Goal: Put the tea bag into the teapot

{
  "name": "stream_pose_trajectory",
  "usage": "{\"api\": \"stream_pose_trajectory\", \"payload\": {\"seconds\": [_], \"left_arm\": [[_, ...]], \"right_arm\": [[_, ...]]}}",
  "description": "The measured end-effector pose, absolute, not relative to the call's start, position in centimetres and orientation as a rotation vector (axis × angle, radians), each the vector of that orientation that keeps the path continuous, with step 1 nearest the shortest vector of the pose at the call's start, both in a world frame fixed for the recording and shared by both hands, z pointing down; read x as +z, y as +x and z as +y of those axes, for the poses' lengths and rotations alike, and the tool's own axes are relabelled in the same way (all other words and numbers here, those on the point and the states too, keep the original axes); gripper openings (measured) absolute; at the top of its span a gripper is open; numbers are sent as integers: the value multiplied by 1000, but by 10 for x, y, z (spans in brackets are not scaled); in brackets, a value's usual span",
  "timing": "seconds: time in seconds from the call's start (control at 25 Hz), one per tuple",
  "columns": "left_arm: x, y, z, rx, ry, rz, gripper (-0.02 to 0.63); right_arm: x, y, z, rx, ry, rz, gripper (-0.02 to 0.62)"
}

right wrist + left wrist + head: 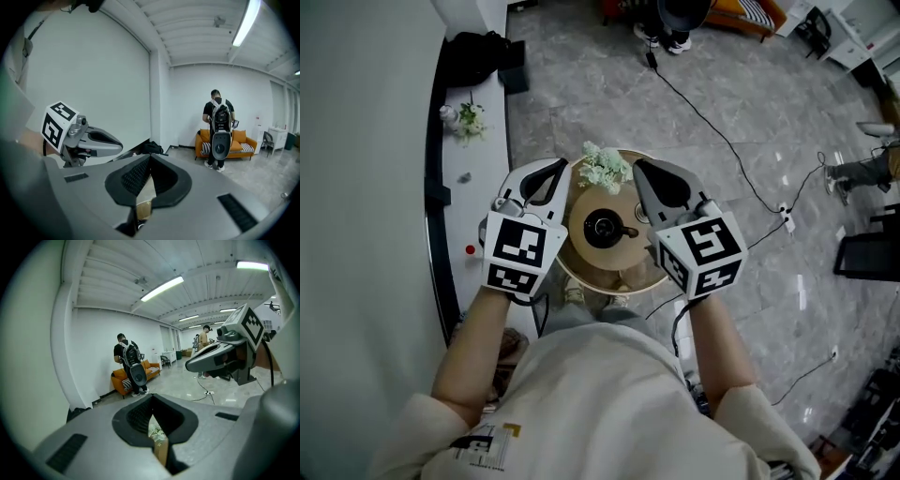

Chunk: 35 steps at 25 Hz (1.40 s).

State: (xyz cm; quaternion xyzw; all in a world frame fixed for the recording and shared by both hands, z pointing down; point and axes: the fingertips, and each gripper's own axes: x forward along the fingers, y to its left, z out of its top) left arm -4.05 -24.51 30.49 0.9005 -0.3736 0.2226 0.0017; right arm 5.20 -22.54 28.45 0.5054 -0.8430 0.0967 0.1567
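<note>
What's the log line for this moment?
left hand-held gripper: shut, empty | right hand-held gripper: shut, empty | teapot: on table, untouched

- No legible wording, brand, number or sign noted in any view.
- Left gripper [557,169] and right gripper [640,169]: the marker cubes [523,251] carry black-and-white square patterns only, no characters.
- Person's shirt [492,441]: small printed graphic, lettering too small to read.

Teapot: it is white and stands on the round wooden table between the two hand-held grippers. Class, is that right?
No: the head view shows the teapot is black, not white. It does stand on the round wooden table between the left hand-held gripper and the right hand-held gripper.
</note>
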Motion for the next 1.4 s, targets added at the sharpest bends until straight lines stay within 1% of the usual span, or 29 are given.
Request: {"api": "stream_pose_trajectory", "payload": {"seconds": [0.2, 0.48, 0.72, 0.96, 1.4], "left_arm": [[252, -32, -237, 575, 2892, -1173, 8], [173, -29, -218, 400, 3070, -1268, 8], [148, -26, -196, 304, 3133, -1260, 8], [146, -24, -168, 283, 3220, -1211, 8], [188, -26, -148, 501, 3194, -1158, 8]], "right_arm": [[218, 65, -214, 138, 1523, -2506, 8], [149, 75, -188, -24, 1601, -2608, 8], [105, 75, -153, -178, 1626, -2662, 8], [104, 79, -131, -221, 1631, -2663, 8], [134, 85, -113, -127, 1613, -2643, 7]]}}
